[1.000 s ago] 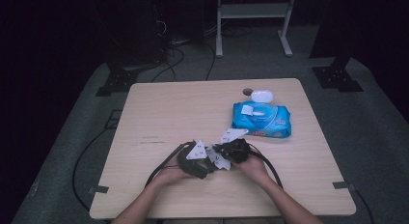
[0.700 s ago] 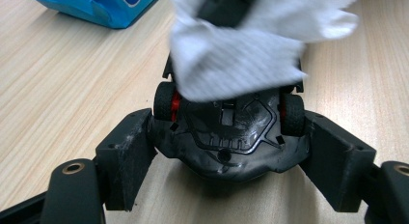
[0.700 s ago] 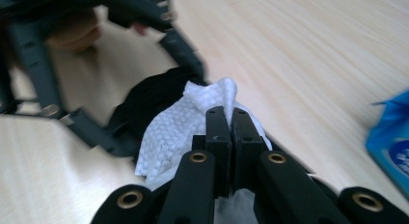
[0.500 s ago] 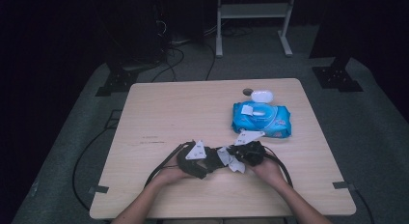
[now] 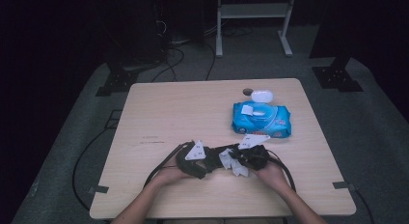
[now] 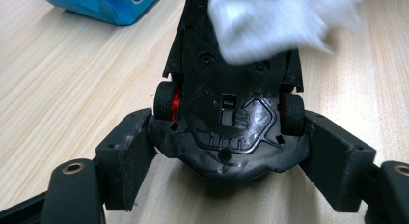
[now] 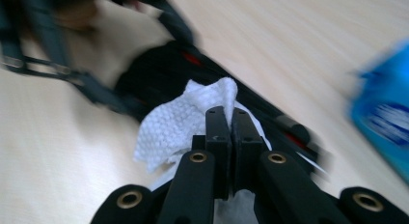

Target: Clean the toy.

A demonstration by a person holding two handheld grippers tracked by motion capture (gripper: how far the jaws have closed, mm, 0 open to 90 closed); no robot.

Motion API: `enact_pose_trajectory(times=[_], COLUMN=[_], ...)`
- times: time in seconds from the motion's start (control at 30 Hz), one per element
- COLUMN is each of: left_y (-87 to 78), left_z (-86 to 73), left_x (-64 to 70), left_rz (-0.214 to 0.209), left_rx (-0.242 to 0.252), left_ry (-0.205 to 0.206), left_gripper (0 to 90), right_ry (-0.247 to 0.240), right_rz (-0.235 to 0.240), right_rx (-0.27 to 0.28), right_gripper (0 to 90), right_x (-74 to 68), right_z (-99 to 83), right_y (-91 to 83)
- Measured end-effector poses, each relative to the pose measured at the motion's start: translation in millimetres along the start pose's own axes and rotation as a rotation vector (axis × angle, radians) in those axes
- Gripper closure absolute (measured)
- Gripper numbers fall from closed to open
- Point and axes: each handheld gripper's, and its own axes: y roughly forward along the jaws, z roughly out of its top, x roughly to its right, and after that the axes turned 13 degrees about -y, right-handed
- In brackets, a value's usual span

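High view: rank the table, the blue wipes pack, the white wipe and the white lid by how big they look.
1. table, by far the largest.
2. blue wipes pack.
3. white wipe and white lid look about alike; the wipe is crumpled and partly hidden between the grippers, so I would not rank them.

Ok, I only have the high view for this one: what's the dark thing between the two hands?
Observer: A black toy car, gripped at one end, beside its wheels, between the jaws of the left claw.
Operator: Which way up is it?
Observer: Underside up. The chassis and the red wheel hubs face the left gripper view's camera.
Operator: And the white scrap?
Observer: A textured wipe, pinched in the shut right claw and lying on the car's underside.
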Motion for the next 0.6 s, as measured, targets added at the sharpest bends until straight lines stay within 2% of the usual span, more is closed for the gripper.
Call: enact_pose_trajectory(times=[0.1, 0.2, 0.23, 0.3, 0.37, 0.43, 0.5, 0.53, 0.6], left_y=[-0.7, -0.6, -0.4, -0.5, -0.3, -1.1, -2.0, -2.0, -2.4], left_z=[-0.3, -0.4, -0.4, -0.6, -1.1, -1.7, -1.8, -1.7, -2.0], left_x=[-0.7, -0.4, -0.3, -0.1, 0.1, -0.9, -1.6, -1.7, -2.4], left_rz=[0.004, 0.006, 0.005, 0.007, 0.007, 0.005, 0.006, 0.001, 0.004], left_rx=[-0.004, -0.004, -0.001, -0.004, -0.004, -0.008, -0.005, 0.003, 0.002], left_ry=[0.000, 0.003, 0.001, 0.003, -0.002, 0.005, 0.003, -0.009, -0.007], left_gripper=[23.9, 23.9, 23.9, 23.9, 23.9, 23.9, 23.9, 23.9, 23.9], right_ry=[0.022, 0.033, 0.034, 0.007, -0.030, -0.057, -0.041, -0.025, 0.018], right_rz=[-0.051, -0.047, -0.026, 0.016, 0.034, 0.031, 0.029, 0.016, -0.010], right_rx=[-0.020, -0.005, 0.000, 0.010, 0.008, -0.002, -0.003, -0.008, -0.006], right_gripper=[87.2, 87.2, 87.1, 87.0, 87.0, 87.1, 87.1, 87.2, 87.2], right_x=[7.5, 3.3, -0.1, -10.8, -21.4, -25.6, -20.1, -15.0, -1.7], right_z=[-9.1, -10.3, -7.1, 0.3, 7.5, 10.8, 7.4, 3.9, -4.5], right_y=[-9.3, -8.5, -5.7, 2.2, 8.6, 10.2, 6.8, 3.4, -4.8])
